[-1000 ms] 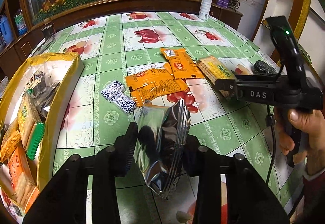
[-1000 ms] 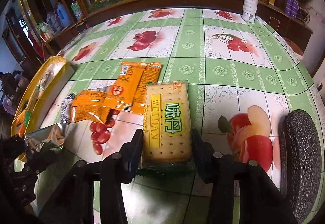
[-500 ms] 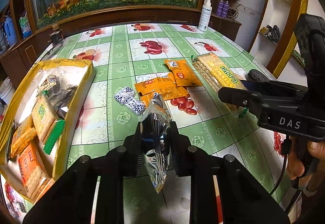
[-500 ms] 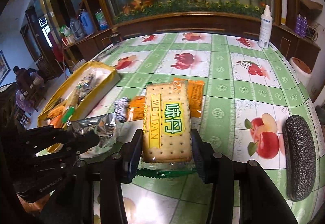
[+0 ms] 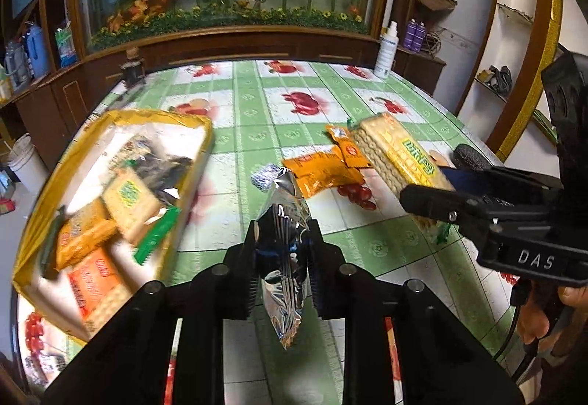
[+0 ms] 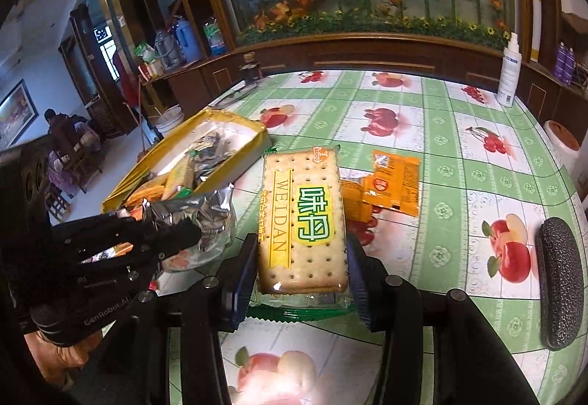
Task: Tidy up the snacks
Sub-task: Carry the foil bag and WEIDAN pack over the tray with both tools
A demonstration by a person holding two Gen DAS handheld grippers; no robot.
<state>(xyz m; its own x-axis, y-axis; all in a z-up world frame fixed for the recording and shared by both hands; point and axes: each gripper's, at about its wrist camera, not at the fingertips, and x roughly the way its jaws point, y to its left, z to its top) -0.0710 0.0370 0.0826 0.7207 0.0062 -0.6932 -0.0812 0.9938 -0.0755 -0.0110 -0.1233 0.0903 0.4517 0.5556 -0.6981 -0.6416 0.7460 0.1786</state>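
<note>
Two orange packets (image 5: 323, 169) and one small blue-white sweet (image 5: 265, 176) lie mid-tabletop (image 5: 378, 247), and one yellow box (image 5: 33, 221) of snacks sits at its left edge. Both grippers have risen since a second ago: the left gripper (image 5: 283, 254), angled downward, has clamped its fingers narrowly on one silver foil packet (image 5: 283, 258). The right gripper (image 6: 299, 254), also tilted down, holds one cracker pack (image 6: 303, 221) clear of the tabletop.

The left claw (image 5: 282, 260) pinches a silver foil packet (image 5: 283, 258) above the table (image 5: 235, 221); a yellow box (image 5: 114, 199) of snacks lies left, orange packets (image 5: 327, 169) ahead.
</note>
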